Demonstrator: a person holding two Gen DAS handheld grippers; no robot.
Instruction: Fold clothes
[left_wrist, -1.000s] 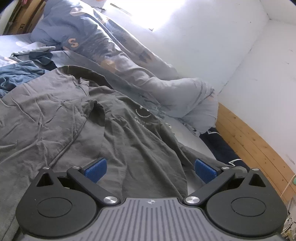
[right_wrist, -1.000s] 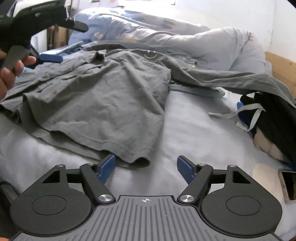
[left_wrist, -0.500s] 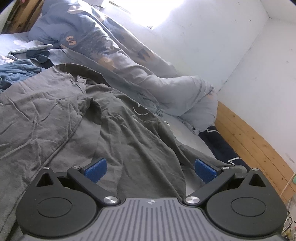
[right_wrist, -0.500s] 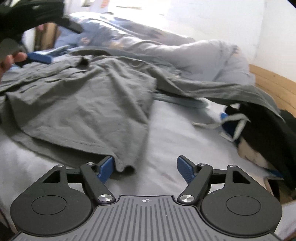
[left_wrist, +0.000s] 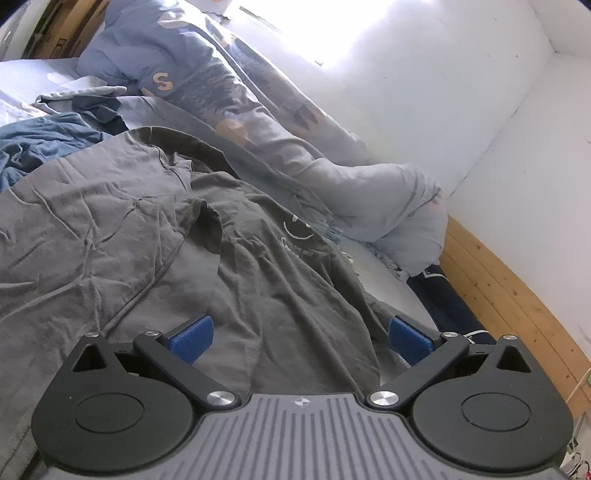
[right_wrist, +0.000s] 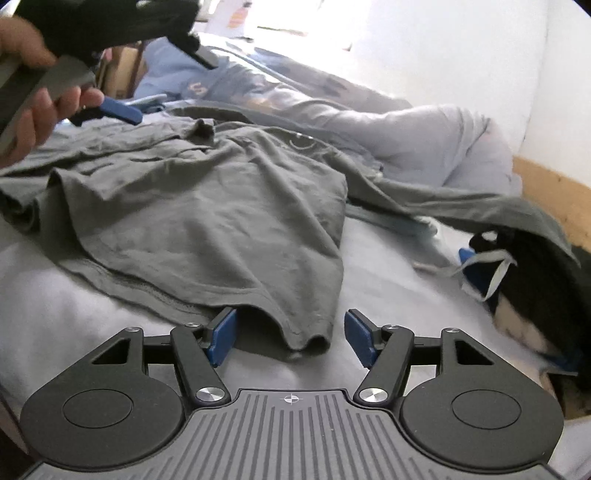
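Far left, held in a hand (right_wrist: 35, 107): left gripper (left_wrist: 301, 334), jaws spread wide over the grey T-shirt (right_wrist: 207, 206), gripping nothing. T-shirt lay crumpled across the pale sheet (right_wrist: 388, 291) (collar far, hem near). Centre, near: right gripper (right_wrist: 290, 338), jaws closing around the hem corner, blue pads not yet pressing it. Far right: dark clothes (right_wrist: 532, 280) by the wooden bed edge (right_wrist: 554, 195).

Daylight floods in far ahead of your left claw (left_wrist: 300, 341), blowing the white wall (left_wrist: 424, 92) out to glare. Your right claw (right_wrist: 290, 338) sees softer focus; the hand (right_wrist: 40, 110) up-left blurs. Fisheye bends every edge, corners darkening.
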